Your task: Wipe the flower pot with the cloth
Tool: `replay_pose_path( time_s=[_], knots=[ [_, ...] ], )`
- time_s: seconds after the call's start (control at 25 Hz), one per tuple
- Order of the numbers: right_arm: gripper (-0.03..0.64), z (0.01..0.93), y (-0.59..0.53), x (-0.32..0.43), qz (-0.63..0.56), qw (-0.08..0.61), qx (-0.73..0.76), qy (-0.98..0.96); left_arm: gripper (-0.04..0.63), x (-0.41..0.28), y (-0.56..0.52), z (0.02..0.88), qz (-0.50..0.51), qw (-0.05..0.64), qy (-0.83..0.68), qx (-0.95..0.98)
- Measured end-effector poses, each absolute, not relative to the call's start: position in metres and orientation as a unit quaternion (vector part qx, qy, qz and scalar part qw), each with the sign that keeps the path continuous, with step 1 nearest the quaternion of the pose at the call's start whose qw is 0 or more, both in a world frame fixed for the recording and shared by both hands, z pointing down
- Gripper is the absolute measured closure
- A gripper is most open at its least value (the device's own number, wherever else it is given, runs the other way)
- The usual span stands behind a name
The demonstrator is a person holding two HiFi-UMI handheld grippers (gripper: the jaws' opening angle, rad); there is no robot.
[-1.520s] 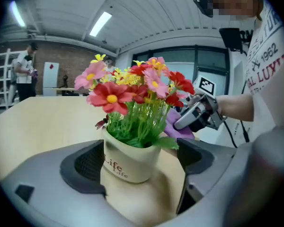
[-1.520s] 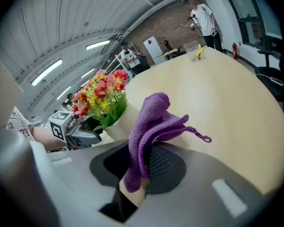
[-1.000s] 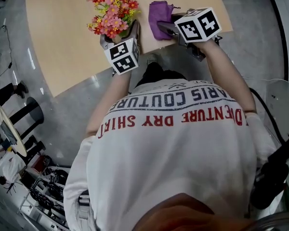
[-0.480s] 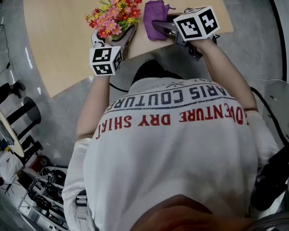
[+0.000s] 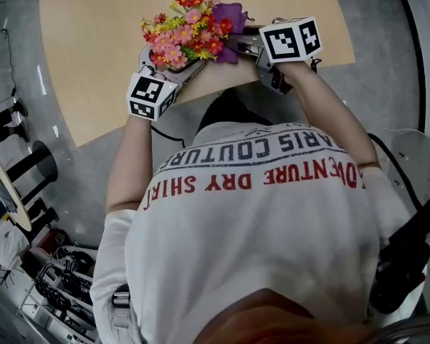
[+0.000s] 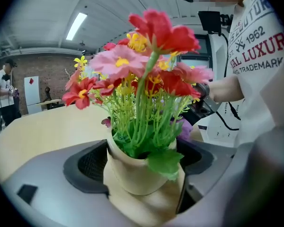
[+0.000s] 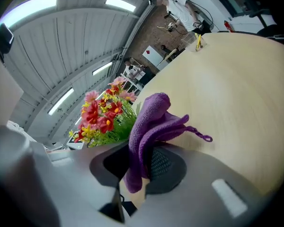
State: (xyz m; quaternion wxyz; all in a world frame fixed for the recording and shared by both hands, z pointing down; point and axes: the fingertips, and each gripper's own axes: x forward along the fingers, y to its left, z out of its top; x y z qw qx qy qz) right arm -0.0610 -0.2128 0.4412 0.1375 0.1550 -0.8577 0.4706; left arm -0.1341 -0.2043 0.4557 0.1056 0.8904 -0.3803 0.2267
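The left gripper (image 6: 144, 161) is closed on the flower pot (image 6: 132, 169): its two jaws stand only as far apart as the pot is wide, and the dark, mesh-textured pads (image 6: 91, 163) press against the pot's sides just under the rim. The pot is a smooth, matt, cream-coloured vessel, rounded at the top and narrowing below. It holds a dense bunch of flowers (image 6: 144, 65) with red, pink and yellow blooms on thin green stems and one broad green leaf drooping over the rim. In the head view the left gripper (image 5: 170, 60) reaches in from the near edge of the pale wooden table (image 5: 93, 49), and the flowers (image 5: 186, 31) cover the pot from above. Whether its base rests on the table cannot be told. The right gripper (image 7: 137, 168) has its jaws nearly together on the purple cloth (image 7: 154, 126), a soft, looped terry fabric. The cloth is bunched into folds that stand up above the pads, with a short tail hanging below them and a small loop trailing to one side. From above, the right gripper (image 5: 238, 46) comes in from the right and the cloth (image 5: 233, 14) sits just beside the flowers; contact with the pot cannot be made out.
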Motion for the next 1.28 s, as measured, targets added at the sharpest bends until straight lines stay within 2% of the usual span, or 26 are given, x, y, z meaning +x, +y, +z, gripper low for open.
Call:
replay_pose_path(
  time_s=[0.16,0.52,0.72,0.84,1.0,1.28],
  knots=[
    [0.552,0.450,-0.218,-0.068,0.463,0.158,0.155,-0.859,0.133,-0.134,-0.206,0.454,0.223,0.104,-0.375,0.894],
    [0.552,0.489,-0.224,-0.065,0.370,0.312,0.195,-0.853,0.133,-0.131,-0.204,0.452,0.220,0.100,-0.369,0.897],
    [0.552,0.499,-0.228,-0.064,0.367,0.346,0.203,-0.839,0.133,-0.131,-0.205,0.453,0.228,0.096,-0.360,0.900],
    [0.551,0.493,-0.227,-0.066,0.380,0.331,0.201,-0.840,0.132,-0.134,-0.203,0.453,0.244,0.090,-0.358,0.897],
    [0.551,0.476,-0.230,-0.057,0.405,0.258,0.214,-0.851,0.132,-0.144,-0.200,0.455,0.235,0.113,-0.386,0.885],
    [0.551,0.457,-0.216,-0.011,0.432,0.170,0.244,-0.851,0.132,-0.141,-0.175,0.447,0.179,0.165,-0.538,0.807]
  ],
)
